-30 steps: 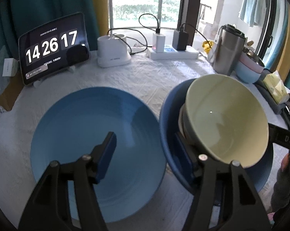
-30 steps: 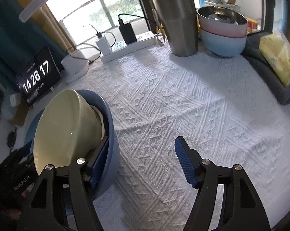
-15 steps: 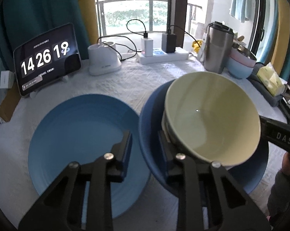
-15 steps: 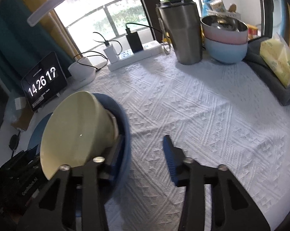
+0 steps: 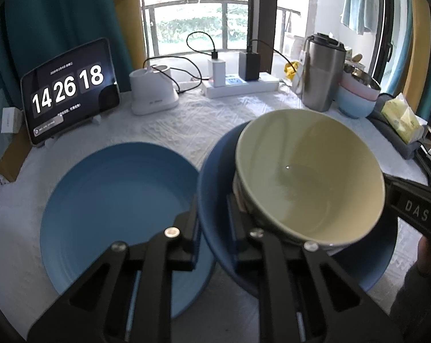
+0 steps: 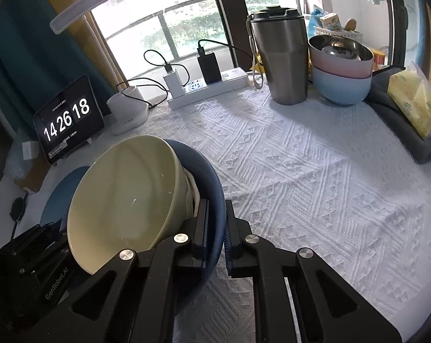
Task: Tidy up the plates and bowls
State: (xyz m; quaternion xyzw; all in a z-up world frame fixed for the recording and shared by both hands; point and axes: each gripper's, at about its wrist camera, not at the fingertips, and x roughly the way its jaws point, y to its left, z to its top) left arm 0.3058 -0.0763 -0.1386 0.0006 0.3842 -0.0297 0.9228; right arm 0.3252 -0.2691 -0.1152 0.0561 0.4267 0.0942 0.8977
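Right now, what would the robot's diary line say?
left gripper: shut on dark blue plate | right gripper: same rim | cream bowl: on it

Table under white textured cloth. Far left corner: tablet clock propped on stand. Along far edge: white round device, then white power strip carrying two chargers. Far right corner: steel tumbler, beside it stacked bowls, blue under pink. Right edge: grey pouch under yellow tissue pack. Near left: light blue plate lying flat.
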